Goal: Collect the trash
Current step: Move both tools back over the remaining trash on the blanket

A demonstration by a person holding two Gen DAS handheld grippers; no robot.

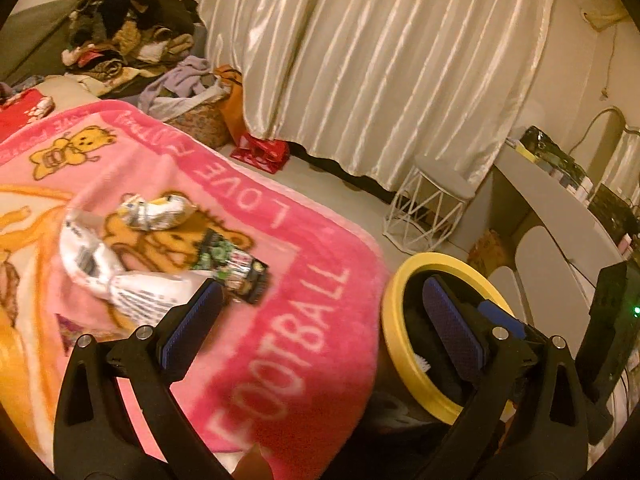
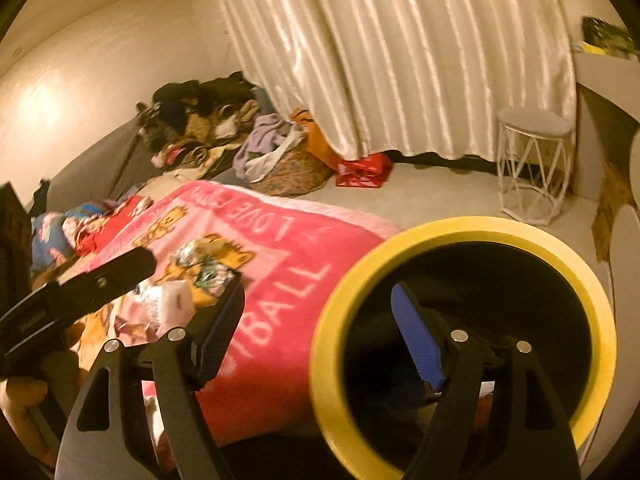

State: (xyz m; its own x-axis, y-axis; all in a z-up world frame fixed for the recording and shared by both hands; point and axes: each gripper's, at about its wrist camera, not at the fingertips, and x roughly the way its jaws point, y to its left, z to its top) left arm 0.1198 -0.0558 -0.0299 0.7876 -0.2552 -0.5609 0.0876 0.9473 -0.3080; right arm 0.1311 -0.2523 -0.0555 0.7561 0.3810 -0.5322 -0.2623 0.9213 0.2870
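Crumpled white wrappers (image 1: 92,256) (image 1: 152,212) and a dark green-and-black packet (image 1: 232,268) lie on the pink teddy-bear blanket (image 1: 304,340). My left gripper (image 1: 320,320) stands open just in front of them with only blanket between its blue pads. A black bin with a yellow rim (image 1: 390,320) stands beside the bed's edge, behind the left gripper's right finger. In the right wrist view my right gripper (image 2: 320,332) is open and holds nothing; its right finger is over the mouth of the bin (image 2: 480,228). The wrappers (image 2: 208,276) show beyond its left finger, with the left gripper's body (image 2: 100,284) above them.
Pale satin curtains (image 1: 380,60) hang behind. A white wire stool (image 1: 432,208), a red bag (image 1: 264,152) and a cloth basket (image 1: 200,120) stand on the floor. Clothes are heaped (image 1: 128,28) at the bed's far end. A desk with clutter (image 1: 560,184) is at the right.
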